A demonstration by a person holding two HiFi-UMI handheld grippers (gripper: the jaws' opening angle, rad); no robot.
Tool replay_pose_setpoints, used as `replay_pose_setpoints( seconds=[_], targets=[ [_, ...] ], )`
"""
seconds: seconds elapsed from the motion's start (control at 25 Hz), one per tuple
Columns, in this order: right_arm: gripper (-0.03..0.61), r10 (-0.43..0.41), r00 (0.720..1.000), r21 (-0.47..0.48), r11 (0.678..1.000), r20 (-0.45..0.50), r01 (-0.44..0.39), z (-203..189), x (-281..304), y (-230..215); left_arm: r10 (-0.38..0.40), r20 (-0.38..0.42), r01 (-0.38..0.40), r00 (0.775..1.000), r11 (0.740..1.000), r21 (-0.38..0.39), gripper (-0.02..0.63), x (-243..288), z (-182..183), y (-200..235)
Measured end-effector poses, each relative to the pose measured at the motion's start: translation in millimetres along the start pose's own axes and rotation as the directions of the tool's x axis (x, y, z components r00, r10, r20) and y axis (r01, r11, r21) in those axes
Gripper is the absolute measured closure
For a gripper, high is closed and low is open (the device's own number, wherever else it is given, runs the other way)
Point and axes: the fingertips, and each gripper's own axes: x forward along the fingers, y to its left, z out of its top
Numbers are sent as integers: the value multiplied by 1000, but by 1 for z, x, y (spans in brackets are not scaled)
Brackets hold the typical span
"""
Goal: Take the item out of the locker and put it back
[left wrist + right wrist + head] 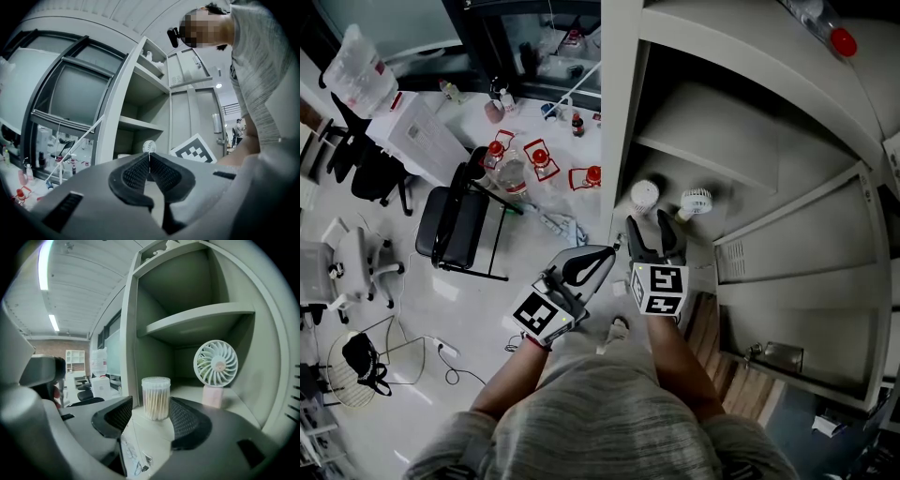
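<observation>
A clear round tub of cotton swabs (156, 398) stands on the locker shelf (187, 394), near its front edge. My right gripper (150, 416) is open, its jaws just short of the tub on either side. In the head view the tub (645, 196) sits just beyond the right gripper (645, 228). A small white fan (215, 366) on a pink base stands further right on the same shelf, seen in the head view too (697, 202). My left gripper (592, 264) hangs beside the locker, shut and empty (150, 164).
The grey locker (750, 178) has an upper shelf (201, 317) above the tub and a door (806, 281) swung open on the right. A black chair (455, 225), bottles on the floor (539, 159) and a desk (431, 131) lie to the left.
</observation>
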Motion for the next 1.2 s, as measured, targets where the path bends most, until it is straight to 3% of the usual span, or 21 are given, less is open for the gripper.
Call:
replay_pose_setpoints(
  seconds=[0.44,0.76,0.88,1.04,1.08,1.12,1.2],
  targets=[
    [334,84,995,-5,996,45,-84,16,-52,15,-18,-5,18,1000,1000,0,604,10,0,-6],
    [542,2,996,-22,1000,88,0,24,-78,-12,-43,-31,43,999,999,2,604,16,-5,-13],
    [552,-35,996,-22,999,88,37,19,-80,-25,-45,-7,45,999,999,2,604,20,-1,-15],
    [549,-40,995,7,999,92,39,9,-76,-40,-53,-10,53,999,999,6,604,21,-1,-20],
    [518,-28,995,24,999,91,25,7,-74,-42,-55,-12,55,998,998,7,604,21,-1,-21],
    [431,-21,996,39,999,85,18,5,-70,-44,-56,-13,56,998,998,8,604,21,-1,-21],
    [395,-31,997,46,999,64,28,0,-63,-50,-58,-14,58,998,998,10,604,22,-1,-23]
  ],
)
